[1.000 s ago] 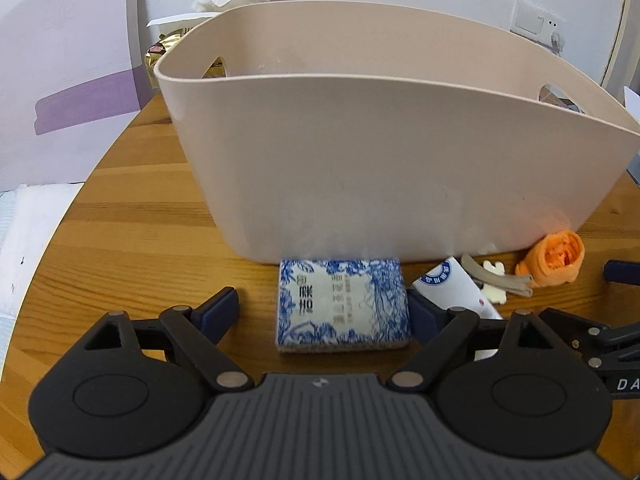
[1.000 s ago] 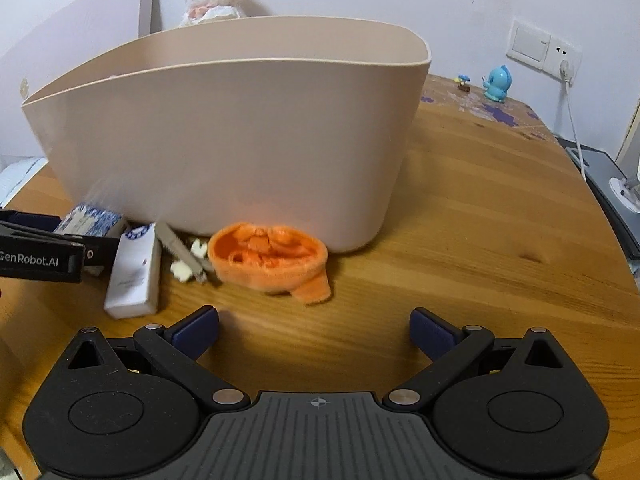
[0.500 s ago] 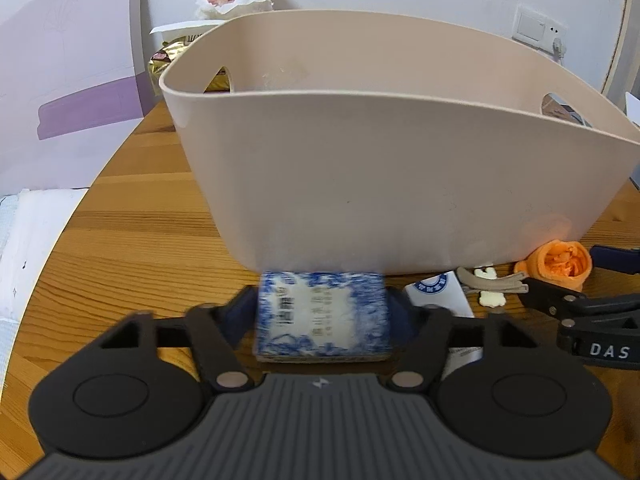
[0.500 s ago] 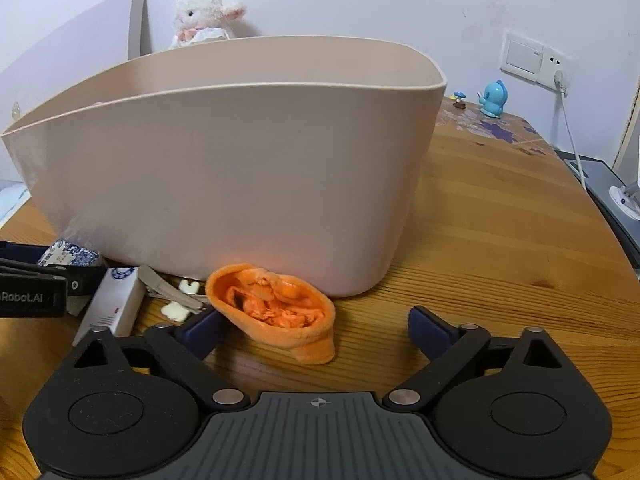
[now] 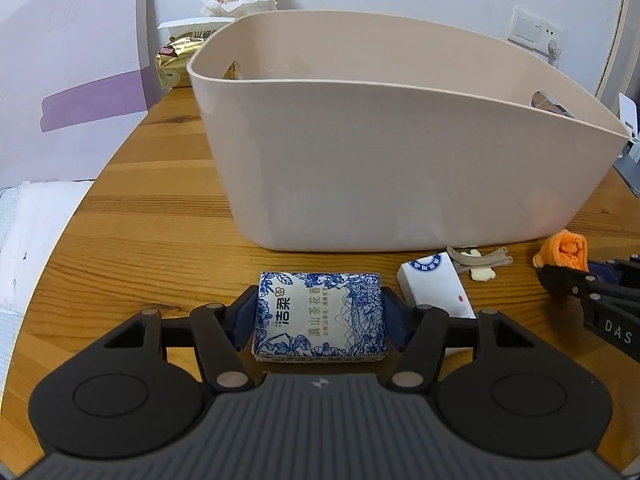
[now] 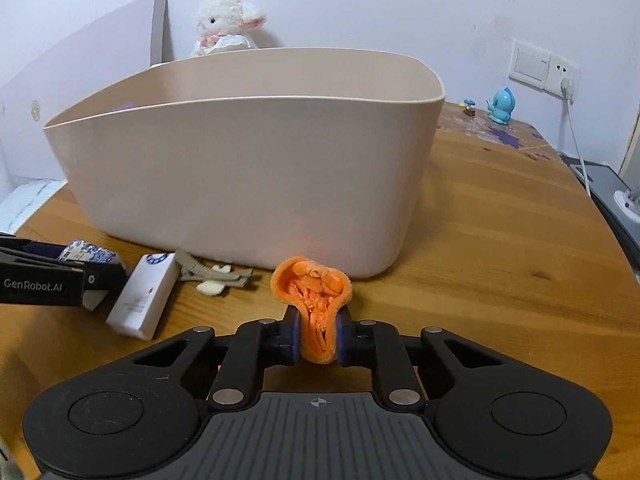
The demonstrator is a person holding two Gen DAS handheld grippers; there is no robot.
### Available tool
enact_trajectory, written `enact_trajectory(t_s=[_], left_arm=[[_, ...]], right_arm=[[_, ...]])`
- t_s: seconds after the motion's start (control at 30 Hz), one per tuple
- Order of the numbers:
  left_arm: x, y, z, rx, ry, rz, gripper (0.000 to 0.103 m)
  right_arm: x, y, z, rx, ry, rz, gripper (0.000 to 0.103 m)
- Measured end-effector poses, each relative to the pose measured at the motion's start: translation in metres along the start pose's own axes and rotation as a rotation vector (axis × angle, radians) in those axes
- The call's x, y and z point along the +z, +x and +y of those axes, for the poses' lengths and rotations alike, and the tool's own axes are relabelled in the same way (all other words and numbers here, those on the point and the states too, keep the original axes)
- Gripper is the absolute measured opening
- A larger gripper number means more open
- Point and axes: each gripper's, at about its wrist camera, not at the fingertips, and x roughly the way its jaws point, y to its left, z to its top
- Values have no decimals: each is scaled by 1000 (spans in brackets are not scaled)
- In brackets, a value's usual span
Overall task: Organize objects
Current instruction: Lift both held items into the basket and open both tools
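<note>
Item one: my left gripper (image 5: 320, 314), jaws drawn in against both short sides of the blue-and-white tissue pack (image 5: 320, 318). The pack lies flat between the pads, printed face up, in front of the beige tub (image 5: 400, 168) and apart from its wall. I cannot tell whether it is off the wooden table (image 5: 152, 232) or resting on it.

Item two: my right gripper (image 6: 318, 340), jaws narrow and clamped on the orange sock (image 6: 314, 304). The fabric is squeezed into a thin fold between the pads and flares open above them, rumpled inside. It sits just short of the tub's near wall, near its right-hand corner as that camera sees it.

Item three: the beige tub — oval, tall-walled, with handle cut-outs at both ends, standing upright on the table. From either wrist camera I see little of its inside.

Item four: loose pieces on the table between my two grippers — a white box (image 6: 142, 296) with a round blue mark at one end, lying flat just beside the tissue pack, and a taupe hair clip (image 6: 208, 274) with a cream trim piece, lying at the foot of the tub.

Item five, background: a white plush lamb (image 6: 226, 26) behind the tub, a gold foil packet (image 5: 176, 60) by the tub's far left end, a small blue figurine (image 6: 502, 106) near the wall socket (image 6: 544, 66).
</note>
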Motion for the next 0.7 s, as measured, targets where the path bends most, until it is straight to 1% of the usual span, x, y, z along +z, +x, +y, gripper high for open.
enact_trajectory(t_s=[0.33,0.4,0.7], left_arm=[[-9,-40,-5,-11,27,-61,64],[-11,-50,-7,-13,31,-76,64],[-8,-91,-8,-5,50,-166,64]], right_arm=[[-12,-59,8,4,-7,-90,15],[-12,-71,12,-7,-17,-108,15],[-10,-120,15,6,-5,-201,15]])
